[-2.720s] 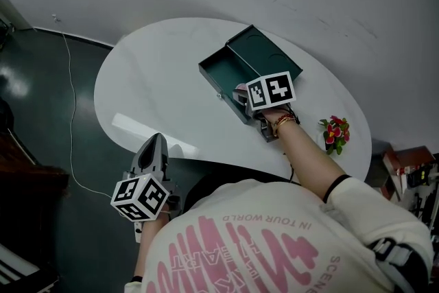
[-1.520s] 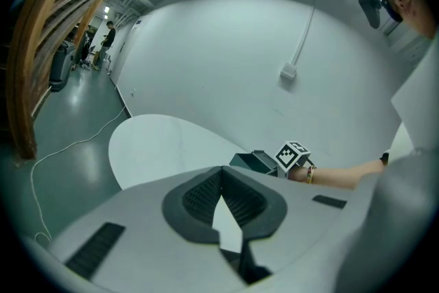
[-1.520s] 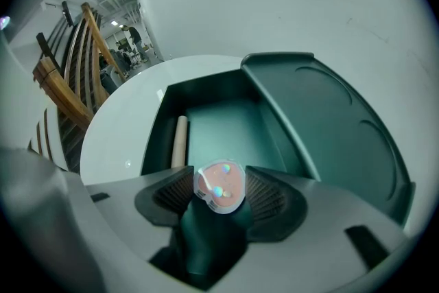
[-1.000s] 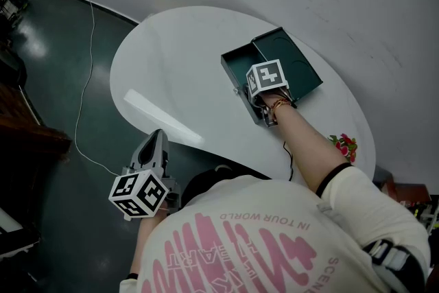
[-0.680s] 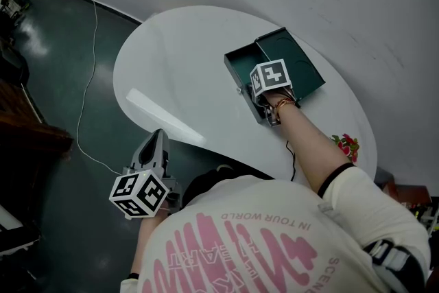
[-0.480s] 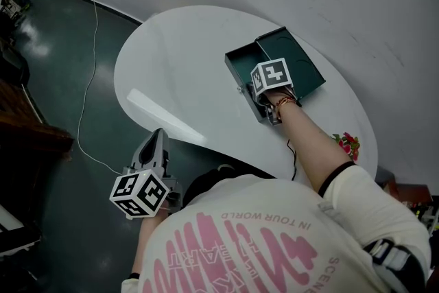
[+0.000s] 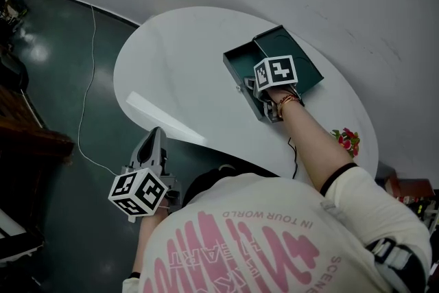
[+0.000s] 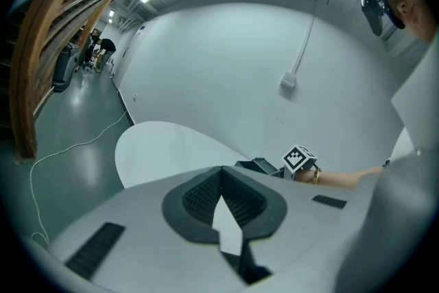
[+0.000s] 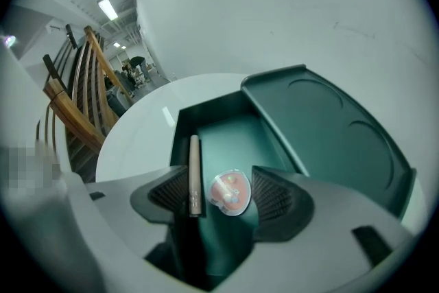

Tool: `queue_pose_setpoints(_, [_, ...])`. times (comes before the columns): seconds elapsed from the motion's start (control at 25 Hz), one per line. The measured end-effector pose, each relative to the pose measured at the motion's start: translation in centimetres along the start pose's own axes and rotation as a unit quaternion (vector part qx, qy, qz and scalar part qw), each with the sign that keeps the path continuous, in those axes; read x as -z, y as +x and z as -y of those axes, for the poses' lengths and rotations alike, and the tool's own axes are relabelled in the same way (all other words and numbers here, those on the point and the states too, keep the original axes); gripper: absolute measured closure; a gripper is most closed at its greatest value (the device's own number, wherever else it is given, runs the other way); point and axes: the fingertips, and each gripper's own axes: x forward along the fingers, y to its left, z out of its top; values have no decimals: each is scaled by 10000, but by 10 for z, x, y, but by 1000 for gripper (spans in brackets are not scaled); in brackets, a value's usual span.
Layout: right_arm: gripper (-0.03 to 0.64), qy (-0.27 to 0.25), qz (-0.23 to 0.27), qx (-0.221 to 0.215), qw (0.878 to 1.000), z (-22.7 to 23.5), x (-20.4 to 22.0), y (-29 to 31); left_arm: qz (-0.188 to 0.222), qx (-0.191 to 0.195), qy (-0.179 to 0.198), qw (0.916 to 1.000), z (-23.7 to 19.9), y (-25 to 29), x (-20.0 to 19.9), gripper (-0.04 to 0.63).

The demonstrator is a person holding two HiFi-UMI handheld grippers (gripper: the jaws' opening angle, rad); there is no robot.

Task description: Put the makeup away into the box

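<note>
Over box [image 9: 230,130], right tool [image 9: 223,197] outstretched, opening round compact [image 9: 229,190]

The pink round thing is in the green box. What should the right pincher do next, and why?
Probably lift the right gripper straight up out of the box: its jaws are opening, and the round pink compact lies loose between them beside the stick.

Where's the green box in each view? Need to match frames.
Head view: box right of centre, upper half, lid open.
Left gripper view: box small, right of centre, at the table's right end.
Right gripper view: box fills centre, lid at right.
Shared landmark: white table.
</note>
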Motion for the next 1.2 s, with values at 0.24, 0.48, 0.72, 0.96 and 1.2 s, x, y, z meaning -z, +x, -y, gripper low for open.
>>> queue_pose_setpoints(0.24, [321,370,523,-63,9979,-11,-8,-24,-17,283,35,9996,8,9,-5,592])
queue_pose_setpoints(0.48, [333,685,1096,-256,9913,-31,5,-55,-100,716,191,9972,25,24,-6,592])
queue_pose_setpoints(0.72, [339,682,1298,-543,9877,-62,30,-78,-193,1051,373,9936,45,34,-7,592])
queue_pose_setpoints(0.96, [377,587,1502,-810,9836,-95,54,-93,-386,1216,495,9906,68,46,5,592])
queue_pose_setpoints(1.2, [514,595,2219,-839,9696,-96,49,-119,-214,1305,669,9890,93,48,2,592])
